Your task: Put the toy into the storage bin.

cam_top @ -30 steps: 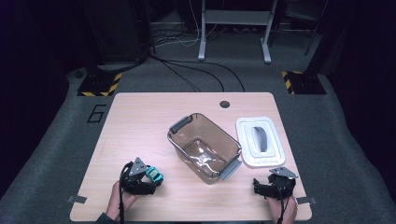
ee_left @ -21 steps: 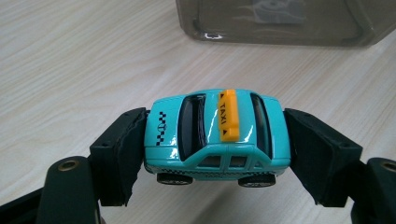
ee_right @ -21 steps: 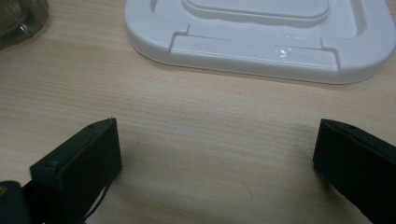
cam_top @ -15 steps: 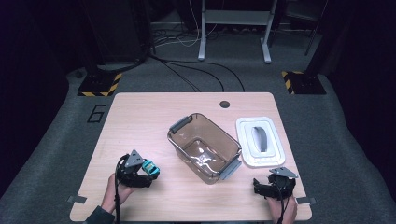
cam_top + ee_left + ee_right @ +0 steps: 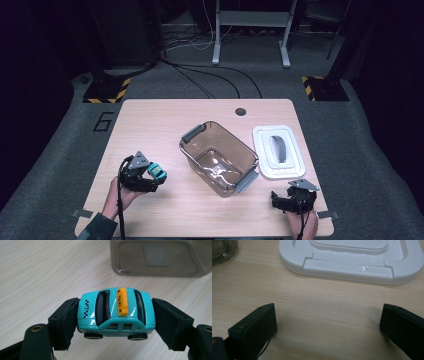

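A teal toy taxi [image 5: 115, 312] with an orange roof sign is clamped nose and tail between the two black pads of my left gripper [image 5: 115, 322], lifted a little off the wooden table. From above, the same taxi [image 5: 157, 172] shows at the tip of the left gripper [image 5: 150, 176], left of a clear brown plastic bin [image 5: 218, 157] that stands empty mid-table. My right gripper [image 5: 278, 201] rests near the front right edge. In the right gripper view its jaws [image 5: 327, 327] stand wide apart over bare wood, just short of a white lid [image 5: 352, 257].
The white lid with a grey handle [image 5: 279, 151] lies flat to the right of the bin. The table [image 5: 150, 130] has a small round hole [image 5: 240, 111] near its far edge. Dark floor, cables and stand legs lie beyond the table.
My left gripper has risen and shifted left with the taxi in it, away from the bin. The right gripper has stayed put.
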The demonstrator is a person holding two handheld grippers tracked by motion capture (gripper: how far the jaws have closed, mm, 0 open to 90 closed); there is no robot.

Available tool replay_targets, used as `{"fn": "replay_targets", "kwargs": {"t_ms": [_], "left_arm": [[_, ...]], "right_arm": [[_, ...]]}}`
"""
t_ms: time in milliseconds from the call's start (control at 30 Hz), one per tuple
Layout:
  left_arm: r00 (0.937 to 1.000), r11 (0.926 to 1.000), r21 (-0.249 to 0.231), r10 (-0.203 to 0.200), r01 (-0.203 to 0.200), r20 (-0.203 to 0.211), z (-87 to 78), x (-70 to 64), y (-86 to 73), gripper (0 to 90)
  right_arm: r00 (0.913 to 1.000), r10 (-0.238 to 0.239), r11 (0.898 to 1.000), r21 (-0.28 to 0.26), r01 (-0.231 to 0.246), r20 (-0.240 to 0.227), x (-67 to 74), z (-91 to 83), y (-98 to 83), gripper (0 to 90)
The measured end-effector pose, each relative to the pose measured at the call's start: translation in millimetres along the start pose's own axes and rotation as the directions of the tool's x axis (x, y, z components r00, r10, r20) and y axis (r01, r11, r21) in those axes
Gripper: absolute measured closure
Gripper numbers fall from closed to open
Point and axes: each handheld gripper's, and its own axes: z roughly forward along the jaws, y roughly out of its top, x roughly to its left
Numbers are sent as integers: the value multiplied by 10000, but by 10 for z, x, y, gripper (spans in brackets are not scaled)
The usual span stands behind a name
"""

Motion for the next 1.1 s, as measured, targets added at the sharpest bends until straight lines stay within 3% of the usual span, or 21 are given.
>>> {"fn": "replay_targets", "kwargs": {"t_ms": [633, 1100], "left_arm": [[9997, 9996, -140, 257, -257, -13, -131, 141, 296, 246], [9978, 9975, -262, 660, -657, 97, -156, 146, 571, 246]], "right_arm": [[10000, -6, 10000, 0, 6, -4, 0, 1, 0, 4], [10000, -11, 10000, -5, 11, 0, 0, 2, 2, 4]]}}
